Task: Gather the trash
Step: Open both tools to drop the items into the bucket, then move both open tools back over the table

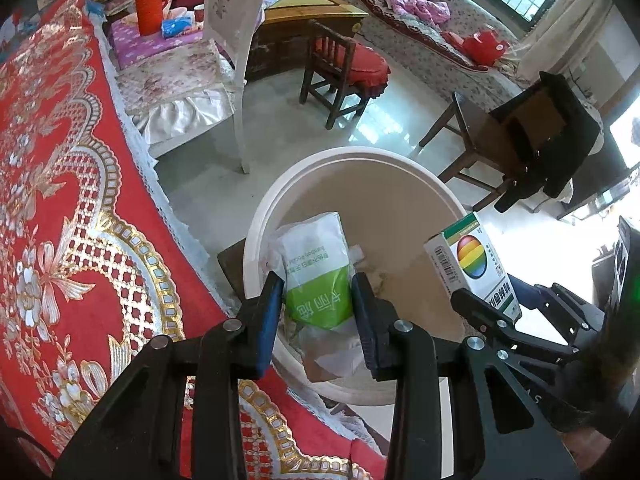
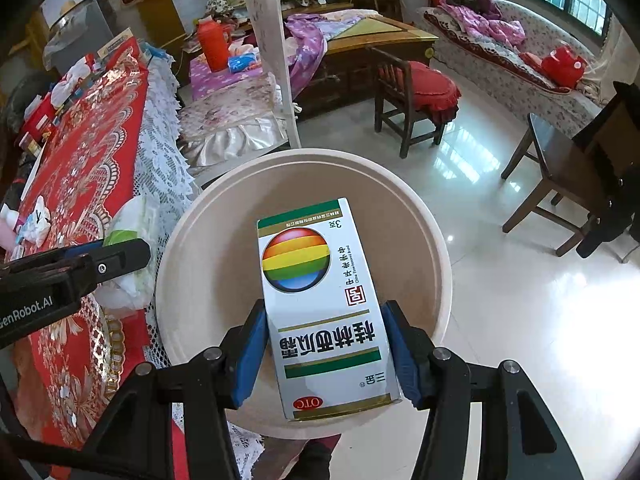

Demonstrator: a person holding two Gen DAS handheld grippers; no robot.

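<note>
Bin (image 2: 436, 240) floor hidden behind box (image 2: 320, 300); pouch (image 1: 316, 272) text blurred.

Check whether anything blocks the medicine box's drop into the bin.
Nothing visible does. The right gripper holds the white rainbow-logo medicine box directly above the open round beige plastic bin, whose inside looks bare beneath it.

My left gripper (image 1: 316, 300): matt black plastic, blue rubbery pads, clamping a crinkly green-and-white plastic pouch (image 1: 316, 272). My right gripper (image 2: 328, 344) pinches a glossy white cardboard medicine box (image 2: 320, 304). Smooth cream plastic bin (image 2: 442, 264). Embroidered red tablecloth (image 1: 60, 200), lace edge. Polished floor tiles (image 2: 520, 300).
</note>
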